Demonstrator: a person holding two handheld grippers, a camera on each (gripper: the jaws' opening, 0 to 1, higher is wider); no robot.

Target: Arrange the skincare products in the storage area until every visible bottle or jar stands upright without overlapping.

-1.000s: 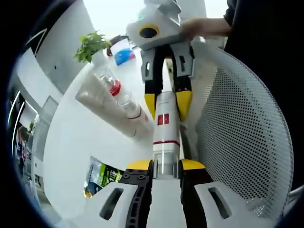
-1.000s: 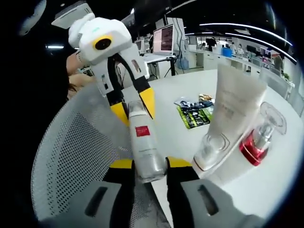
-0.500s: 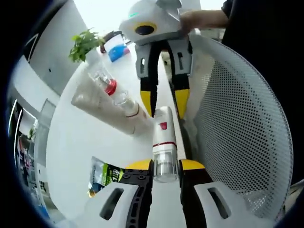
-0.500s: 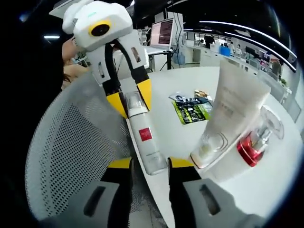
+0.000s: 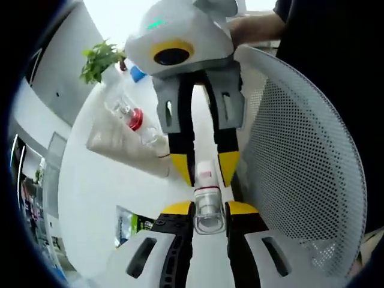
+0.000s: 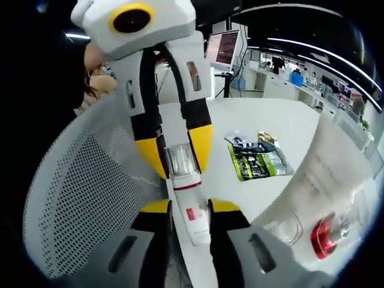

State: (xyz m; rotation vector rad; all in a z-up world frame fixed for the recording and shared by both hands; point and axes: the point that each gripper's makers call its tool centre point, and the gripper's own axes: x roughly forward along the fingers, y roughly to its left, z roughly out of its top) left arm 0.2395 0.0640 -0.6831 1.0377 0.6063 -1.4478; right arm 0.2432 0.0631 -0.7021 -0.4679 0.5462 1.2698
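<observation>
Between my two tongs, over the white table [image 6: 282,129] beside the white mesh basket [image 5: 300,168], hangs the slim white spray bottle with clear cap [image 6: 187,198] — left gripper [image 5: 210,210] clenches its cap end, right gripper [image 6: 189,211] seemingly its base — next, stand it upright.

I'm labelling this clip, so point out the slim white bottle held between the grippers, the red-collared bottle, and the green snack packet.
slim white bottle [image 6: 191,207], right gripper view, on its white body near the red label.
red-collared bottle [image 6: 323,236], right gripper view, on the red collar.
green snack packet [image 6: 258,161], right gripper view, on its middle.
</observation>
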